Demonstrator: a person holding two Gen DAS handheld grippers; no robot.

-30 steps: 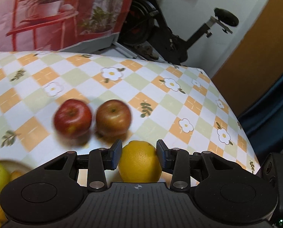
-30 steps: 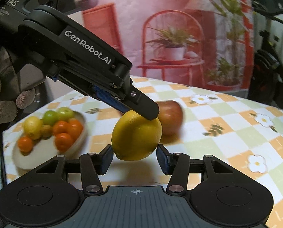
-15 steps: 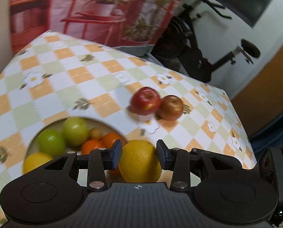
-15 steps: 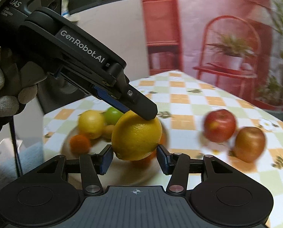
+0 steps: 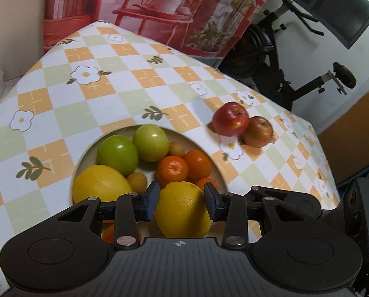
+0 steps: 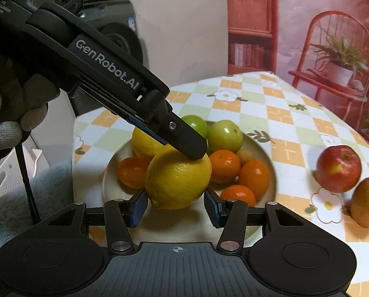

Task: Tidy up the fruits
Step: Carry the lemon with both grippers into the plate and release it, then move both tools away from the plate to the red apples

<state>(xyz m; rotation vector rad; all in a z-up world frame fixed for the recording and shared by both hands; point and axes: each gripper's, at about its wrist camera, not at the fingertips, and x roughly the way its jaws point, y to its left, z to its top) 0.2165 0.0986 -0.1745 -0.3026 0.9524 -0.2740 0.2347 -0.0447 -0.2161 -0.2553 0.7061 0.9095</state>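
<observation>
The left wrist view looks down past the left hand-held gripper (image 5: 180, 204) onto a plate (image 5: 85, 153) of fruit and, beyond it, an exercise bike (image 5: 283, 74) against the far wall, which the other view does not show. The right wrist view shows the left tool from outside: its black body crosses from the upper left, held by a gloved hand (image 6: 3, 123), with one finger (image 6: 186, 141) lying on top of the lemon (image 6: 178, 179). That view also takes in a white crate (image 6: 8, 173) and grey fabric off the near left edge of the surface (image 6: 295, 123).

The plate sits toward the near left part of the checked surface, close to the edge. It already carries another lemon (image 5: 101, 185), two green fruits (image 5: 132, 148), several oranges (image 5: 184, 167) and small brownish fruits. Bare cloth lies wide behind the plate and between it and the two apples (image 5: 242, 125), which touch each other near the right edge.

The left hand-held gripper is closed on the lemon, a pad pressing each side, and holds it above the near side of the plate. The right hand-held gripper (image 6: 175, 206) stands part open with its blue pads either side of the lemon's lower end; whether they press on it I cannot tell.
</observation>
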